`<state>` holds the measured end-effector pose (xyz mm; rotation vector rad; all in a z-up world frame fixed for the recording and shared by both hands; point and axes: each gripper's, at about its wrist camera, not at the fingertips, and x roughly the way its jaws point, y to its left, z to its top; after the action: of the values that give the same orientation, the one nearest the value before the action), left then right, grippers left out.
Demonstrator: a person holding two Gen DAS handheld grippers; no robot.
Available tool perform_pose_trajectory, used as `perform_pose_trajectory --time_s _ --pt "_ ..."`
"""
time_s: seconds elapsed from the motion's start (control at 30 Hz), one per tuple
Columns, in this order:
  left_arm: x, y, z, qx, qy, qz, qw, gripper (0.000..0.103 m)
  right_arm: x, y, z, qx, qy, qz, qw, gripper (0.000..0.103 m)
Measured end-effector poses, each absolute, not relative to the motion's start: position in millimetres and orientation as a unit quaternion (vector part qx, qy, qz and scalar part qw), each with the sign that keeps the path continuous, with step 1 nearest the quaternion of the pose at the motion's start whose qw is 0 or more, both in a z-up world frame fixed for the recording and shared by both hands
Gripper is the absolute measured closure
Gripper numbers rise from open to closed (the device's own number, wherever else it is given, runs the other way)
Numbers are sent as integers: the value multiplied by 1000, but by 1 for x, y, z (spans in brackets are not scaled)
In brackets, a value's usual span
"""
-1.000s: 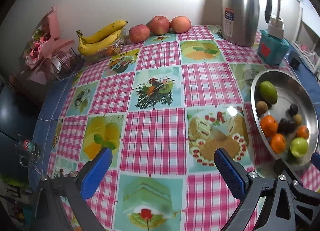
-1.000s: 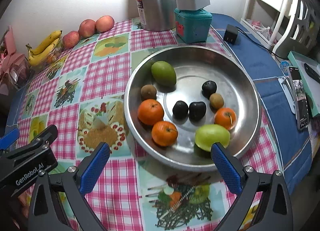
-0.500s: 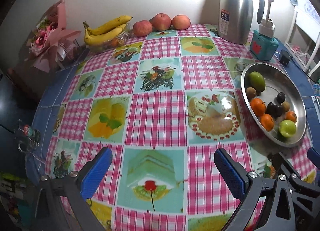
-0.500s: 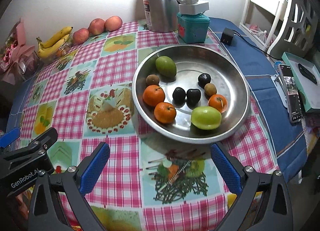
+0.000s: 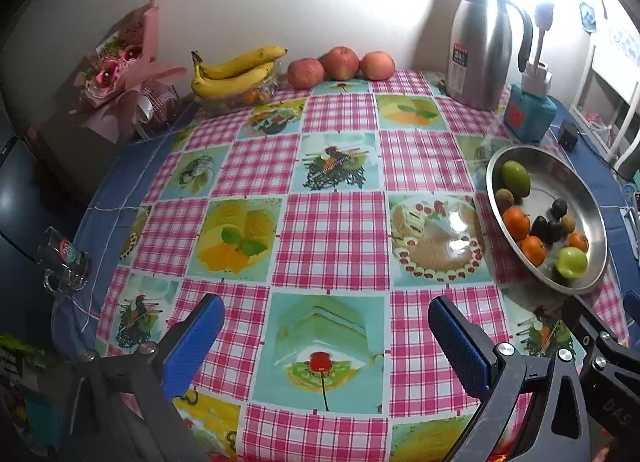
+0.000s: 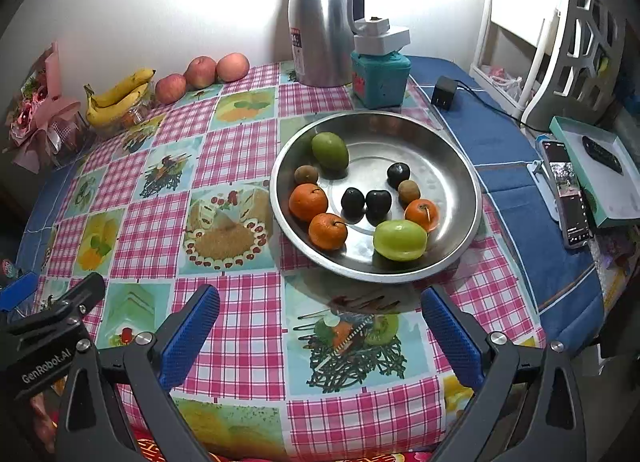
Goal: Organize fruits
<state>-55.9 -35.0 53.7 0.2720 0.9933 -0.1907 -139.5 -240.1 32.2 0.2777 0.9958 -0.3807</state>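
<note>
Both tools released and empty, left tool (image 5: 326, 338) and right tool (image 6: 320, 326) above near bench (image 6: 240, 326), fruit in pan (image 6: 460, 165) far right

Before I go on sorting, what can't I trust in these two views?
- Glass bowl, left wrist view: its contents are mostly hidden under the bananas.
- Kettle label, right wrist view: print too small to read.
- Phone screen, right wrist view: too small and warped near the edge.
- Wall behind the kettle, both views: washed out by glare.
</note>
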Motion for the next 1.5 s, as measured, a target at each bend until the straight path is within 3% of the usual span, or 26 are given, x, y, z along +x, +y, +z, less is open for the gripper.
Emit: perform_pose_trajectory --time_s 1.5 --pt "-42 -26 31 105 522 -85 842 0 -126 -242 5 132 522 -186 822 2"
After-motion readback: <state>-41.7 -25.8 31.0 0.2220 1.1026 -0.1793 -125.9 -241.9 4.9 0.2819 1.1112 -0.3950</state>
